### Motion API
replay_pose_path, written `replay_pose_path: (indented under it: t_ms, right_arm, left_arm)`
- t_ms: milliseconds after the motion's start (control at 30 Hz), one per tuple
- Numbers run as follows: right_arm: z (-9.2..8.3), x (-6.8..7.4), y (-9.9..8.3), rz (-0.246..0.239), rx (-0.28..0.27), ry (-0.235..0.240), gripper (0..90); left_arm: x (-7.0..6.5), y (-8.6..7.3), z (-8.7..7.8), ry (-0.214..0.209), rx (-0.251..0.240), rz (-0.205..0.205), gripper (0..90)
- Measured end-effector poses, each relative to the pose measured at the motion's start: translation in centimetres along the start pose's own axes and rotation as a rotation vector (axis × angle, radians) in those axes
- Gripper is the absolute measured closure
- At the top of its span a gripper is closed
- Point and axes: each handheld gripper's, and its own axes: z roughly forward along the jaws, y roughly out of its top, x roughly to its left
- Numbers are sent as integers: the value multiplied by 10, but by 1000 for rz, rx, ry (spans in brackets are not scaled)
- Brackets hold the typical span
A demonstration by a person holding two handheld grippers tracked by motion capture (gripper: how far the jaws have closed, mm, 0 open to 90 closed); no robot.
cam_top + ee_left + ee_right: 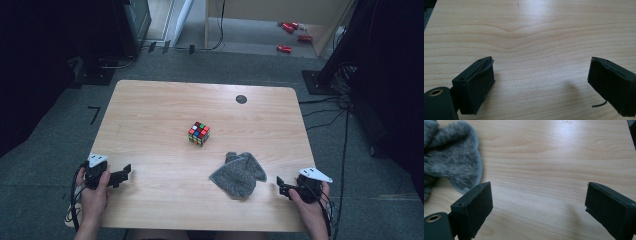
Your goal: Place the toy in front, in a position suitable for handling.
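A scrambled colour cube [199,133] sits near the middle of the wooden table [150,115]. A crumpled grey cloth [238,173] lies in front of it, toward the right. My left gripper [125,173] rests at the table's front left corner, held by a hand, its jaws wide open over bare wood [541,75]. At the front right corner my right gripper [281,186] is open too, with nothing between the pads; the grey cloth [451,160] lies just off its left jaw.
A small black round mark [241,99] is set in the table's far right part. Dark equipment and cables stand around the table on the carpet, and red objects [290,35] lie on the floor at the back.
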Motion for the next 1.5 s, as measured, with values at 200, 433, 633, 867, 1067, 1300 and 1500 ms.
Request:
replay_pose_path:
  t_ms: [200,433,633,867,1067,1300,1500]
  right_arm:
    - [-9,19,10,-18,-34,50,74]
    - [-13,38,22,-8,-86,118,77]
    - [-14,56,31,-12,-111,168,79]
    - [-9,77,35,-33,-118,207,153]
    - [-5,92,35,-51,-113,249,328]
    - [0,106,32,-69,-102,292,510]
    - [3,113,30,-126,-85,279,747]
  left_arm:
    - [-3,0,1,4,12,25,72]
    - [-4,-1,1,-3,14,37,73]
    - [-5,-1,1,-8,16,44,73]
    - [-7,-1,2,9,24,63,73]
    - [-8,-1,2,13,28,70,73]
    - [-12,-1,3,37,36,92,73]
    - [-13,-1,3,46,41,102,73]
